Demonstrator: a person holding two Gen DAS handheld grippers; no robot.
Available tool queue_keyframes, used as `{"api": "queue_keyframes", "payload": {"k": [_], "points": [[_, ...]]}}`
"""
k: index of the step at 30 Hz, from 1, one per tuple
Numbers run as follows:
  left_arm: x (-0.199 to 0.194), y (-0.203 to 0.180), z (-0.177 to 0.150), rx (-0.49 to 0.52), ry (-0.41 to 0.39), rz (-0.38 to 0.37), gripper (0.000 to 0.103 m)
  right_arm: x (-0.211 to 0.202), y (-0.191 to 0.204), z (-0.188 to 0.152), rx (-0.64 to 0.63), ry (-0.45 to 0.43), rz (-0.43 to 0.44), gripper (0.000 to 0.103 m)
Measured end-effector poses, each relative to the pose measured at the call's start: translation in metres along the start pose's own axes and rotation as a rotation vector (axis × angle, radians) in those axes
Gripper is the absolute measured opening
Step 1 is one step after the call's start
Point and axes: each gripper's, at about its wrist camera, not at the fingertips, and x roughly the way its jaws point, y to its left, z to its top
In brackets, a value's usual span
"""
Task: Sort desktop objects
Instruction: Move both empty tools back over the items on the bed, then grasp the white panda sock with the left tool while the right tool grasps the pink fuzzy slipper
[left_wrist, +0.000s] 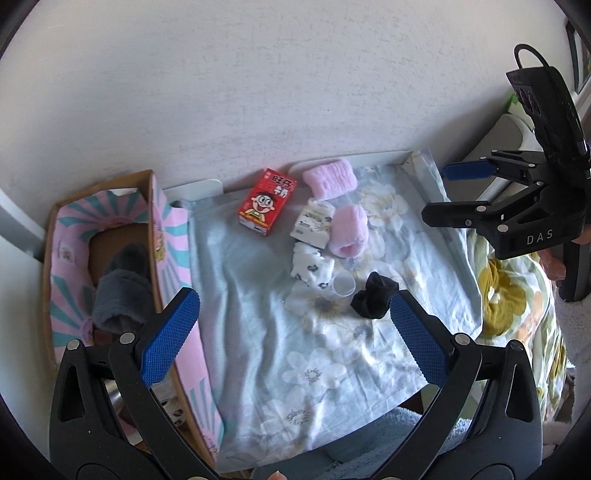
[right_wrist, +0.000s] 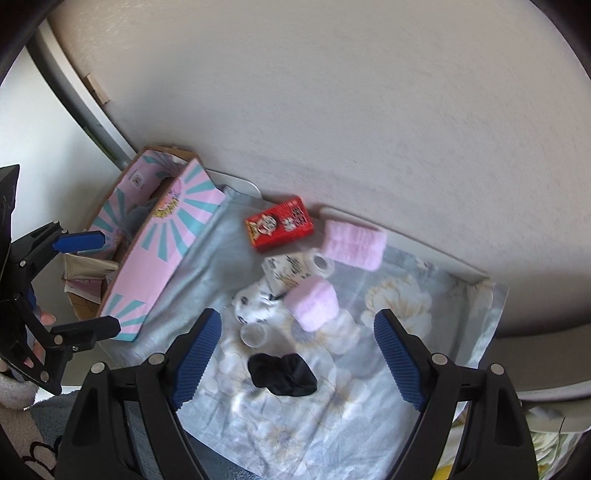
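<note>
On the floral cloth (left_wrist: 258, 295) lie a red milk carton (left_wrist: 267, 201), two pink rolled socks (left_wrist: 330, 178) (left_wrist: 349, 230), a white printed packet (left_wrist: 314, 221), a white patterned sock (left_wrist: 312, 267), a clear small cup (left_wrist: 343, 285) and a black sock (left_wrist: 373, 295). A grey sock (left_wrist: 122, 295) lies in the pink cardboard box (left_wrist: 173, 236). My left gripper (left_wrist: 291, 338) is open and empty above the cloth's near part. My right gripper (right_wrist: 297, 356) is open and empty, hovering over the black sock (right_wrist: 282, 373). The carton (right_wrist: 279, 228) and box (right_wrist: 162, 251) also show there.
A white wall runs behind the table. The box stands at the table's left edge. A yellow flowered cover (left_wrist: 509, 295) lies to the right. A white tray rim (right_wrist: 424, 247) borders the cloth at the back. A blue-grey towel (left_wrist: 369, 443) lies below the front edge.
</note>
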Motion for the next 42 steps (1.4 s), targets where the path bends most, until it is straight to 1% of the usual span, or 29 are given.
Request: {"api": "queue_keyframes", "payload": {"k": [7, 11, 14, 17, 23, 29, 32, 34, 35, 36, 38, 39, 40, 41, 42], "points": [[0.015, 0.0, 0.001, -0.018, 0.017, 0.002, 0.103, 0.011, -0.021, -0.007, 0.028, 0.018, 0.002, 0.082], [0.028, 0.001, -0.002, -0.03, 0.02, -0.001, 0.103, 0.021, -0.03, -0.01, 0.018, 0.029, -0.017, 0.082], [0.042, -0.001, -0.003, -0.027, 0.034, -0.006, 0.103, 0.037, -0.035, -0.014, -0.004, 0.056, -0.025, 0.082], [0.065, -0.007, -0.003, -0.026, 0.064, -0.014, 0.103, 0.057, -0.039, -0.019, -0.026, 0.082, -0.021, 0.082], [0.111, -0.016, 0.006, -0.034, 0.102, -0.012, 0.103, 0.095, -0.038, -0.023, -0.083, 0.107, 0.054, 0.082], [0.149, -0.01, 0.016, -0.049, 0.168, 0.006, 0.102, 0.123, -0.032, -0.023, -0.17, 0.11, 0.086, 0.082], [0.16, 0.0, 0.017, -0.087, 0.188, -0.014, 0.101, 0.131, -0.032, -0.021, -0.191, 0.103, 0.099, 0.082], [0.166, 0.007, 0.016, -0.119, 0.2, -0.03, 0.099, 0.136, -0.033, -0.018, -0.21, 0.098, 0.099, 0.081], [0.169, 0.011, 0.016, -0.134, 0.206, -0.036, 0.096, 0.138, -0.033, -0.017, -0.217, 0.099, 0.106, 0.08], [0.172, 0.013, 0.014, -0.143, 0.213, -0.041, 0.09, 0.14, -0.034, -0.015, -0.221, 0.099, 0.118, 0.078], [0.179, 0.017, 0.012, -0.154, 0.238, -0.051, 0.084, 0.144, -0.033, -0.012, -0.229, 0.099, 0.136, 0.071], [0.183, 0.017, 0.009, -0.151, 0.251, -0.058, 0.081, 0.146, -0.033, -0.011, -0.236, 0.099, 0.141, 0.069], [0.185, 0.016, 0.008, -0.142, 0.255, -0.053, 0.08, 0.148, -0.032, -0.01, -0.244, 0.099, 0.145, 0.064], [0.185, 0.014, 0.009, -0.129, 0.242, -0.044, 0.078, 0.15, -0.032, -0.009, -0.25, 0.1, 0.151, 0.059], [0.184, 0.012, 0.009, -0.115, 0.233, -0.035, 0.074, 0.151, -0.031, -0.008, -0.254, 0.103, 0.157, 0.056]]}}
